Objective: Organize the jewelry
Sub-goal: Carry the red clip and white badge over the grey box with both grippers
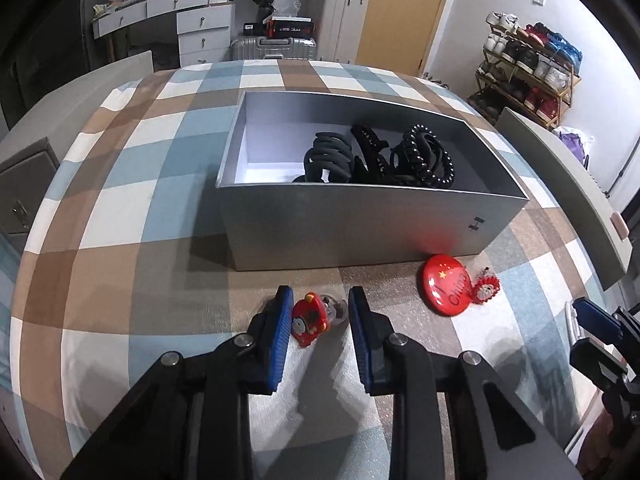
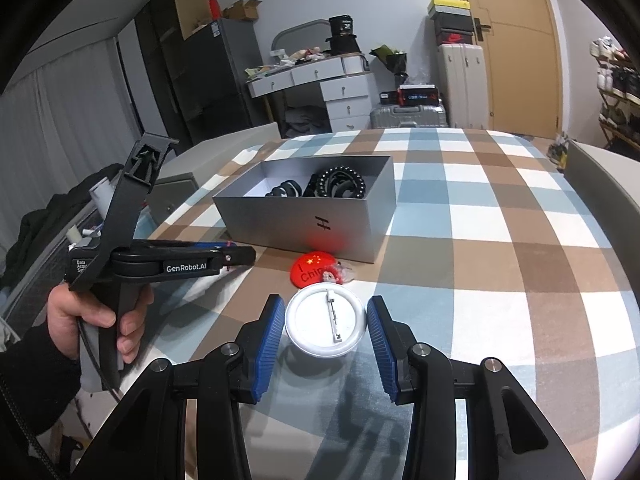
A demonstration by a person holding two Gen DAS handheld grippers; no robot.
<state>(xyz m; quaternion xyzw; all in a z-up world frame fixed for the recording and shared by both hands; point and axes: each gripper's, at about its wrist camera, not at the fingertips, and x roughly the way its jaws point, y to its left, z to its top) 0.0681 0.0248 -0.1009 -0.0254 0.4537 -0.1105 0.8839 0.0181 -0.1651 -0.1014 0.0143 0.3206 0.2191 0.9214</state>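
Observation:
A grey open box [image 1: 360,224] on the checked bedspread holds black hair ties and a claw clip [image 1: 380,156]; it also shows in the right wrist view [image 2: 320,224]. My left gripper [image 1: 320,300] is open, its fingers on either side of a small red clip [image 1: 309,319] that lies on the cloth. A red round badge [image 1: 444,290] and a small red fuzzy trinket [image 1: 486,289] lie right of it. My right gripper [image 2: 326,312] is open around a white round badge [image 2: 326,326] that lies pin side up, fingers close beside its edges.
The bed's grey footboard [image 1: 568,184] runs along the right. The left gripper and the hand holding it [image 2: 120,268] stand at the left in the right wrist view. Drawers, suitcases, a door and a shoe rack [image 1: 528,68] are beyond the bed.

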